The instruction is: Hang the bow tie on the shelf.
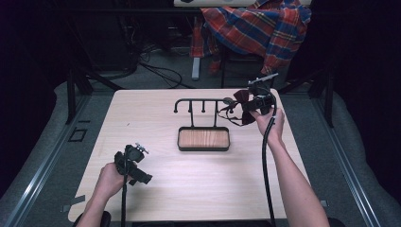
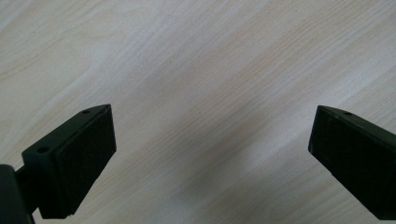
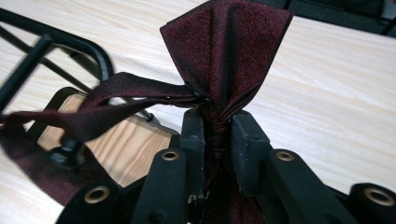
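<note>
The right hand-held gripper (image 3: 217,128) is clamping one dark red bow tie (image 3: 229,51) beside one black rack (image 1: 201,101); the left hand-held gripper (image 2: 210,154) is hovering, jaws apart, over the tabletop (image 2: 196,60)

One dark red bow tie (image 3: 224,56), pinched between the fingers of the right gripper (image 3: 218,126). One black hook rack (image 1: 203,106) on one wooden base (image 1: 204,139). Two grippers in all; the left gripper (image 2: 210,154) has bare table (image 2: 196,70) between its fingers. One plaid shirt (image 1: 265,26).
</note>
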